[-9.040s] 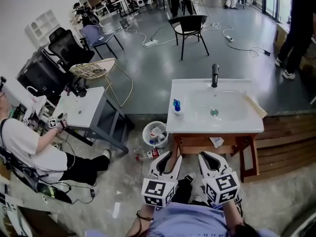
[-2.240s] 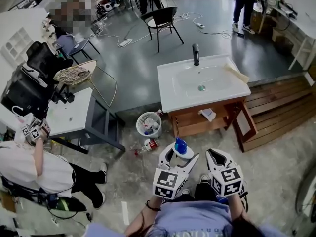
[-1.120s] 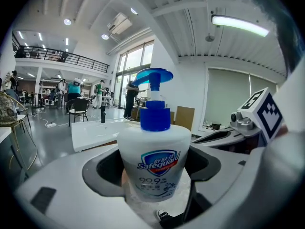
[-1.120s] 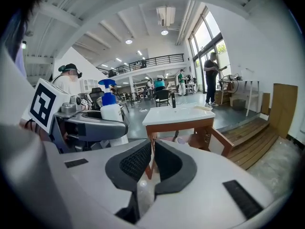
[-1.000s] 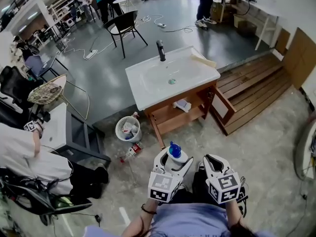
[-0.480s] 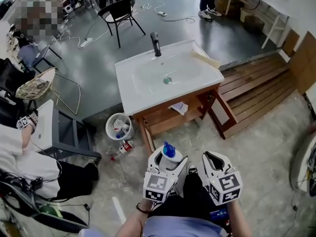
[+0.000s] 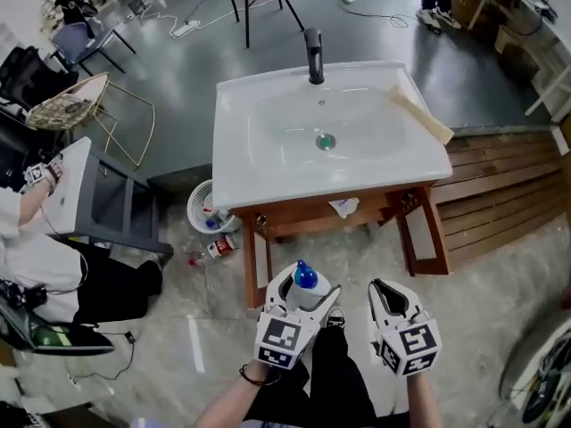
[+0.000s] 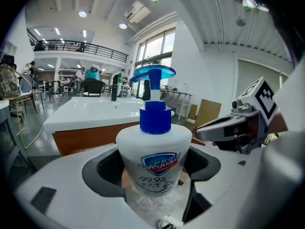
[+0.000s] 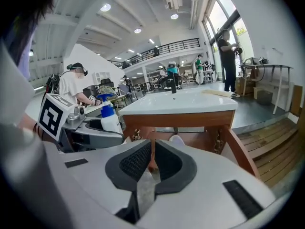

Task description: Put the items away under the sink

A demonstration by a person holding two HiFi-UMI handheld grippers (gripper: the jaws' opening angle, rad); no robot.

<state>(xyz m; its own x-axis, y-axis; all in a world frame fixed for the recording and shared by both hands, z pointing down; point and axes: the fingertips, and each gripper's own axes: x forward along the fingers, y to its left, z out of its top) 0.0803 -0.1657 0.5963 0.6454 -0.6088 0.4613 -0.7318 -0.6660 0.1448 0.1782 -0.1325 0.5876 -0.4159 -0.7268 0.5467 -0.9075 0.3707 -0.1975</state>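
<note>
Soap bottle, white with a blue pump, stands upright in your left gripper, whose jaws are clamped on its body from both sides. You hold it in front of the sink, below its front edge and a little left of its middle, over the floor. Your right gripper is just beside it, also in front of the sink, with its jaws pressed nearly together and nothing between them. Under the sink, a crumpled white cloth lies inside the wooden stand. A faucet rises at the sink's back edge, and a wooden strip lies on its right rim. Left of the sink stands a bin, with a small bottle lying on the floor near it.
</note>
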